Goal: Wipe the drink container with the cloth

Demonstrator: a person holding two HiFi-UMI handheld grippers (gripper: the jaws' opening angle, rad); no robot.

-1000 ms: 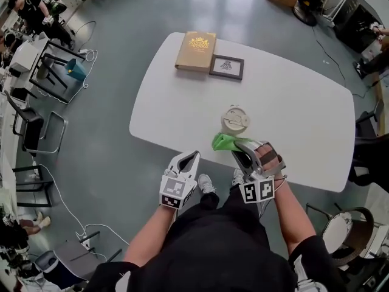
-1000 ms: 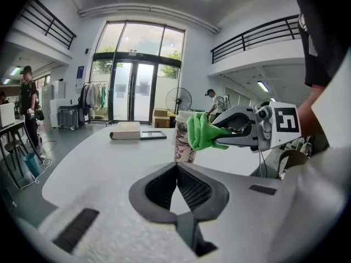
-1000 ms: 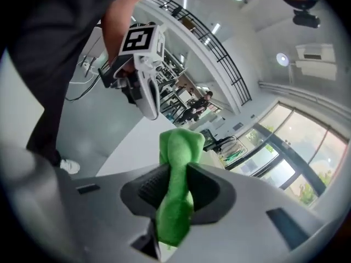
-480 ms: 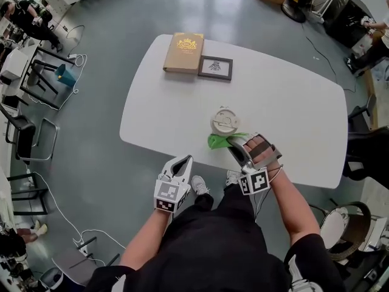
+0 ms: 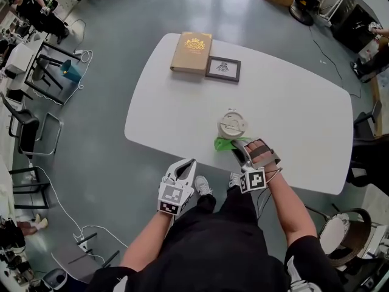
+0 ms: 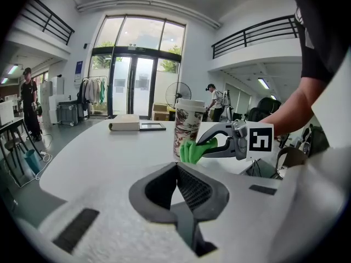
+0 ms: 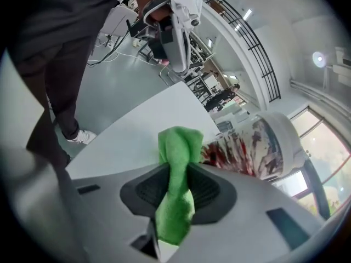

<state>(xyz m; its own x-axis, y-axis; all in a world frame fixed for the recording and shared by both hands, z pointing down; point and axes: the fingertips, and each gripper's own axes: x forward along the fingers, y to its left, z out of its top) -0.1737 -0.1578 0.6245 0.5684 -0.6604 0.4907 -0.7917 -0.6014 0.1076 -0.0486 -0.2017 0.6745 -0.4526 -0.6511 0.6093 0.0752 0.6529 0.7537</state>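
- The drink container [image 5: 233,125] is stood upright on the table [image 5: 292,120], close to the near long edge and about midway along it. Its long axis is vertical and its lidded end is turned up.
- The upright stance is judged to suit the job: the patterned side wall is left exposed all round for wiping.
- The cloth [image 7: 178,152] is pinched in the right gripper [image 7: 175,169], whose jaws are clenched on a fold of it. A green wad is left sticking out past the tips, so soft fabric meets the cup rather than hard plastic.
- That wad is presented to the lower part of the container's wall, on the side toward the near edge. It is seen just beside or touching the wall; real contact cannot be confirmed.
- The right gripper is laid low and roughly level, pointed across the near edge at the cup, so a sideways or upward stroke is allowed.
- The left gripper [image 6: 176,166] is held off the table, beyond the near edge and left of the cup. Its jaws are brought together on nothing.
- The container is therefore not steadied, and tipping under a firm push is judged a risk.
- A book [image 5: 192,52] and a framed picture [image 5: 223,69] are left side by side at the far edge, well apart from the work.
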